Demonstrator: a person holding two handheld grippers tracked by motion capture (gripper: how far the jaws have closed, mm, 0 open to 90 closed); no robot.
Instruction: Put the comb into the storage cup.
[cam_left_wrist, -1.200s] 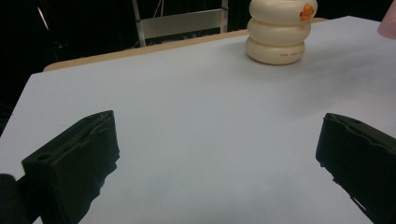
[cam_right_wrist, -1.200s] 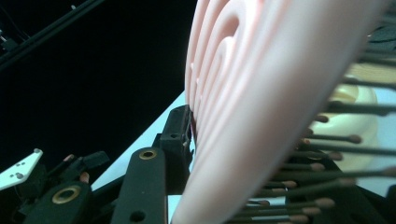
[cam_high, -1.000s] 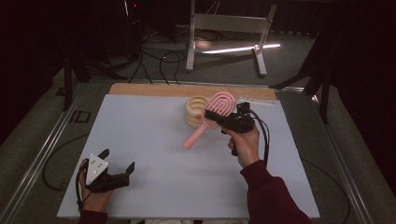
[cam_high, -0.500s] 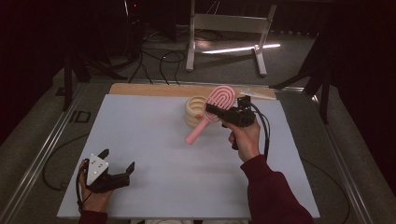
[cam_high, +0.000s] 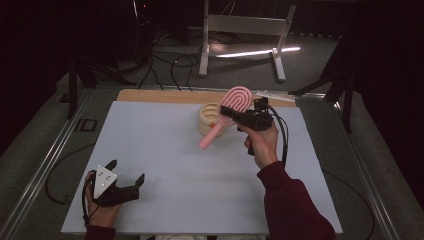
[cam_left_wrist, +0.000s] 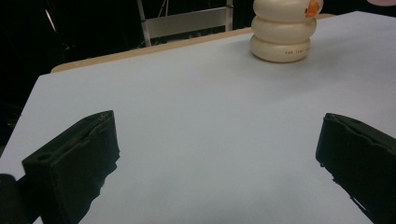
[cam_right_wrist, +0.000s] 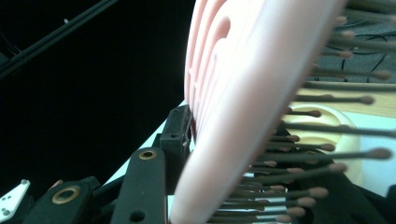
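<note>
- Over the far middle of the counter (cam_high: 165, 165), the right gripper (cam_high: 231, 114) has its jaws clenched on a pink hairbrush (cam_high: 227, 110), gripped at the neck where head meets handle. The brush is off the surface and tilted: head up and away, handle slanting down toward the person.
- Just behind the brush stands a cream ribbed holder (cam_high: 209, 118), a stack of rounded rings with an open top. From the high view the brush overlaps it; whether they touch I cannot tell.
- Left gripper (cam_high: 125, 186) rests at the near left corner of the counter, jaws released and wide apart, nothing between them.
- Step in hand, as I judge it: carrying the brush to the holder, not yet put in.
- Next move likely calls for swinging the handle end over the holder's mouth, bringing the brush more upright, lowering it in, then letting go. The holder looks light and could tip if the handle catches its rim; the idle left gripper could steady it.
- Right gripper view: hairbrush (cam_right_wrist: 243, 93) close up, its ball-tipped bristles pointing right, and the holder's open mouth (cam_right_wrist: 322, 126) beyond them.
- Left gripper view: holder (cam_left_wrist: 284, 32) side-on, three stacked rings with small printed lettering and an orange mark near the top, detail lost from above.
</note>
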